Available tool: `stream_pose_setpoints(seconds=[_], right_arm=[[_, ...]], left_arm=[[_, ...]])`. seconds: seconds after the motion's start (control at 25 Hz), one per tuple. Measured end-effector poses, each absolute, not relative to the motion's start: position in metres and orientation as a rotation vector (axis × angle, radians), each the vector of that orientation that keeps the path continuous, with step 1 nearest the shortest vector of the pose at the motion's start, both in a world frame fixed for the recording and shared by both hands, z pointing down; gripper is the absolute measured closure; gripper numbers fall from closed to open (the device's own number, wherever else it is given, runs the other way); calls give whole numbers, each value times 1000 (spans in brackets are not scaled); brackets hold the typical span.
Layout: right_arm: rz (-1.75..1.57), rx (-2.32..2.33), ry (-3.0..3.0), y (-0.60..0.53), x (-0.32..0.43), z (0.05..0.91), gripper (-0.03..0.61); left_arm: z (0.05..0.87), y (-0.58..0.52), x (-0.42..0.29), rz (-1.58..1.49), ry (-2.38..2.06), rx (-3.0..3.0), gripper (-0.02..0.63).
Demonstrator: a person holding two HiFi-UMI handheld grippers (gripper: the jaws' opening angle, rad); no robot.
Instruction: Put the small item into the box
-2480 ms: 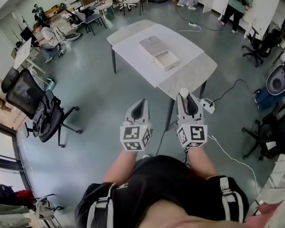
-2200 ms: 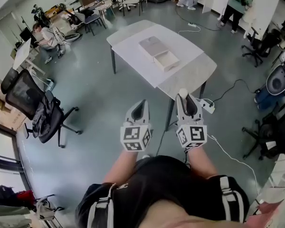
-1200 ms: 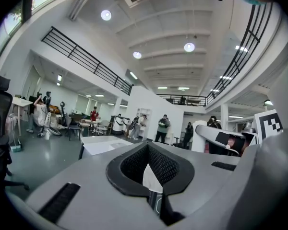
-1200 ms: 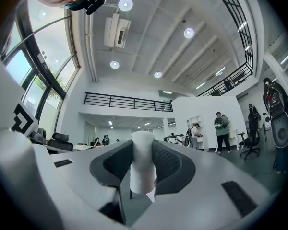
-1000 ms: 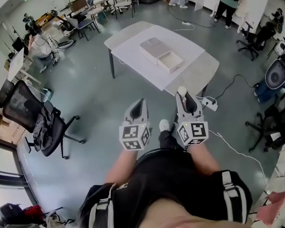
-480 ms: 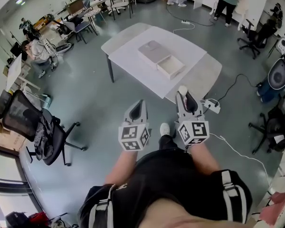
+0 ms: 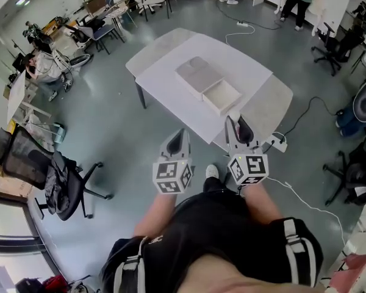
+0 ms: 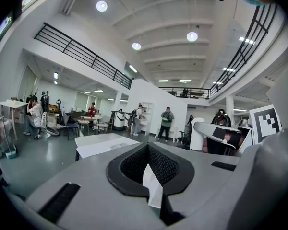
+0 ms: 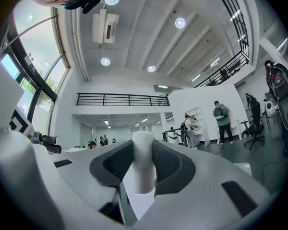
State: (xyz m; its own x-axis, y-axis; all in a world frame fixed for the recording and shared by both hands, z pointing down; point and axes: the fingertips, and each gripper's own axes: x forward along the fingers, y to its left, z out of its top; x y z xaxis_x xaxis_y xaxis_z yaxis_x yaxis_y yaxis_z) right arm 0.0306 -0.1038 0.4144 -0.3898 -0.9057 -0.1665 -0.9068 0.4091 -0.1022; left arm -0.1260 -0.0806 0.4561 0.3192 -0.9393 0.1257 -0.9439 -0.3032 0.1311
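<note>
Left of centre the left gripper (image 7: 181, 137) hangs pinched together and empty, the table (image 7: 165, 49) and its open box (image 7: 221, 96) have drawn nearer above, and the right gripper (image 7: 238, 128) stays clamped on the small white cylinder (image 9: 143, 163), so placing looks near.

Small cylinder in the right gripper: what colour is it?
White, no visible pattern: the small white cylinder shows best in the right gripper view.
</note>
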Motion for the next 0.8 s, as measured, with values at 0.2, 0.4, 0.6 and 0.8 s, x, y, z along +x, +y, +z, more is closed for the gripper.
stream_pose_setpoints(seconds=[0.2, 0.4, 0.6, 0.8], right_arm=[[-44, -1628, 2489, -167, 44, 421, 453], [-97, -1640, 2501, -227, 65, 428, 453], [-167, -1639, 2507, -283, 84, 439, 453], [-224, -1633, 2518, -327, 97, 449, 453]], left_arm=[[458, -145, -106, 88, -1696, 2395, 606], [459, -206, -80, 145, -1657, 2403, 606], [457, -263, -54, 216, -1641, 2422, 606], [451, -305, -34, 251, -1631, 2441, 606]])
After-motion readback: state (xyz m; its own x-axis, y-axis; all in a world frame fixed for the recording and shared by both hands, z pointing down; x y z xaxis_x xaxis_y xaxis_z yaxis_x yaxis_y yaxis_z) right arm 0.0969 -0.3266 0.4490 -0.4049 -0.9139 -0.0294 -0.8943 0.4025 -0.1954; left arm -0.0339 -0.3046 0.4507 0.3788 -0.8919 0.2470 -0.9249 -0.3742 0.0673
